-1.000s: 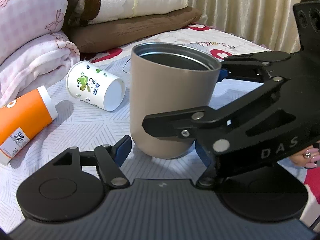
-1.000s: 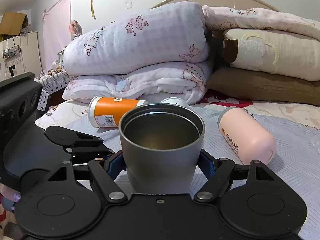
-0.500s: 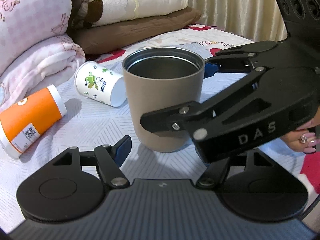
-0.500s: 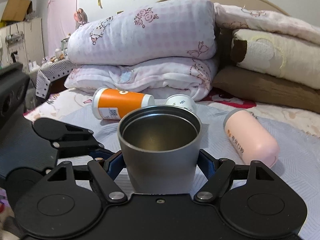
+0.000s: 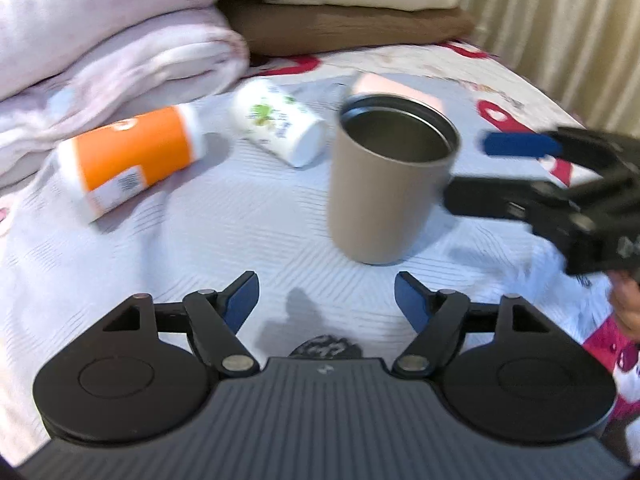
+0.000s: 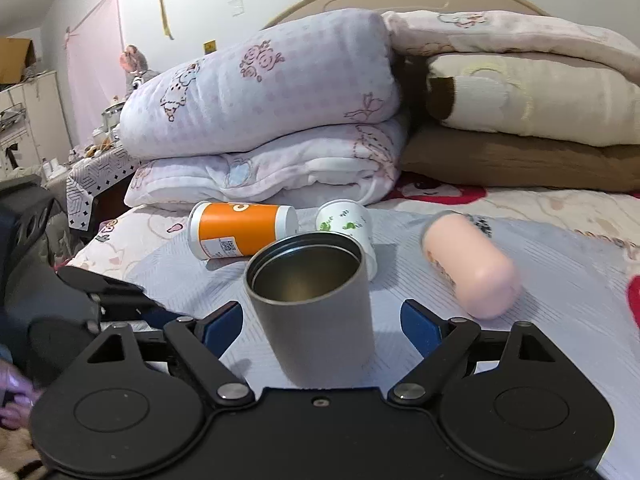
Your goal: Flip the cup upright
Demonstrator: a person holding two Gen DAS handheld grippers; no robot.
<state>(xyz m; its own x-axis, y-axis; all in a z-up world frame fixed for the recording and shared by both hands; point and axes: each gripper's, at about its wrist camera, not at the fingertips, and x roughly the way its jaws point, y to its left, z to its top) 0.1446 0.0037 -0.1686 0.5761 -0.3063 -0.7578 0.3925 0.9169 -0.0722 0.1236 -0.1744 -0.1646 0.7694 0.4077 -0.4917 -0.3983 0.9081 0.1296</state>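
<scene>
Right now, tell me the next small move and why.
Probably draw the right gripper straight back. The tall grey-brown metal cup stands upright on the pale quilted bedspread, mouth up, and both blue finger pads sit apart from its wall. The left gripper is open and empty.

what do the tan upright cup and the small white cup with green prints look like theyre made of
Tan upright cup: likely metal, matte coated outside, with a dull steel-looking inside and a double rim. Small white cup with green prints: probably paper or thin plastic, lying on its side; too blurred to be sure.
</scene>
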